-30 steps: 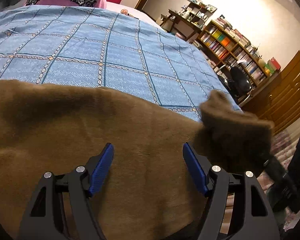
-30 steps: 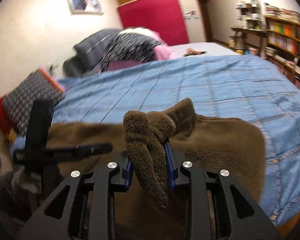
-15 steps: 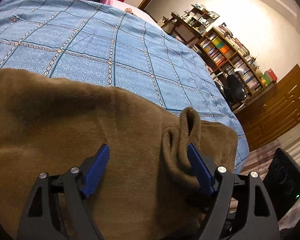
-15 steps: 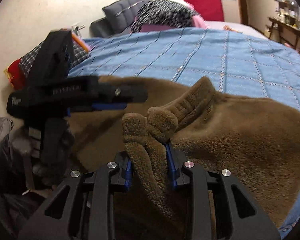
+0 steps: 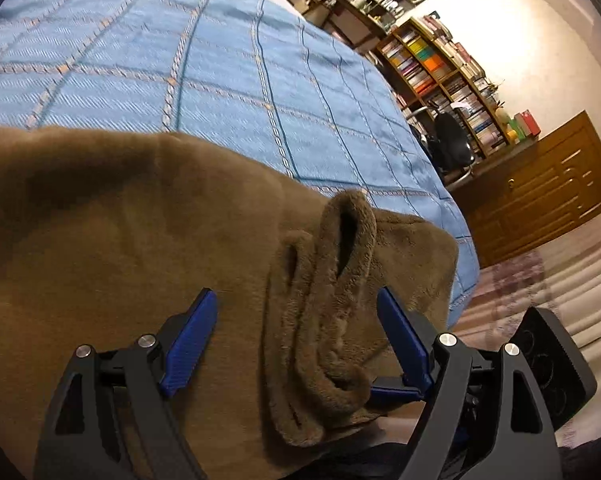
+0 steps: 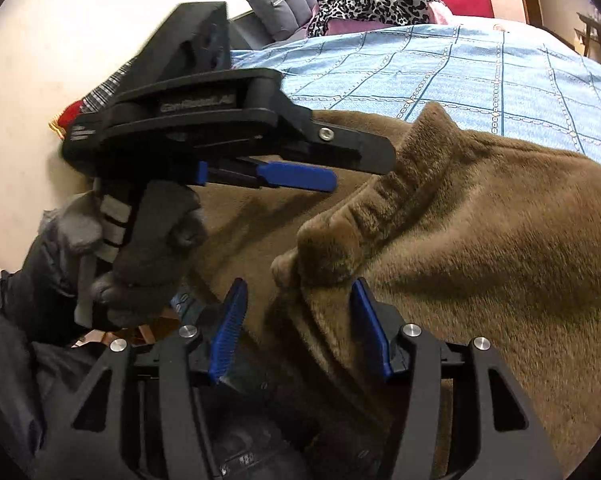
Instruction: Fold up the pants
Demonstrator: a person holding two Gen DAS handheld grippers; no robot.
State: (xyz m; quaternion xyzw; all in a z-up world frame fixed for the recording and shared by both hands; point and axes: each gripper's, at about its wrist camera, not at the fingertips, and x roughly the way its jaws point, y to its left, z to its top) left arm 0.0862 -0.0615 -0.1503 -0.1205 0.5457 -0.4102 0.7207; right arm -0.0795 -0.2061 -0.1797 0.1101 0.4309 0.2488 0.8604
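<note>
The brown fleece pants [image 5: 120,240] lie spread on the bed [image 5: 220,60], near its front edge, over a blue checked cover. One bunched, ribbed end of the pants [image 6: 364,216] stands up in a ridge above the flat fabric; it appears doubled over the layer beneath, which suggests a fold already laid.

The right claw [image 6: 300,328] is open. Its blue pads sit either side of the ridge base without clamping it, so the fabric rests under its own weight. The left claw [image 5: 296,320] is also open, and the same ridge [image 5: 328,300] stands between its fingers nearer the right-hand one, not pinched.

In the right wrist view, the left claw [image 6: 296,170] hovers just above the fabric, held in a gloved hand [image 6: 140,248]. Judgement: both claws are positioned to regrip this end.
</note>
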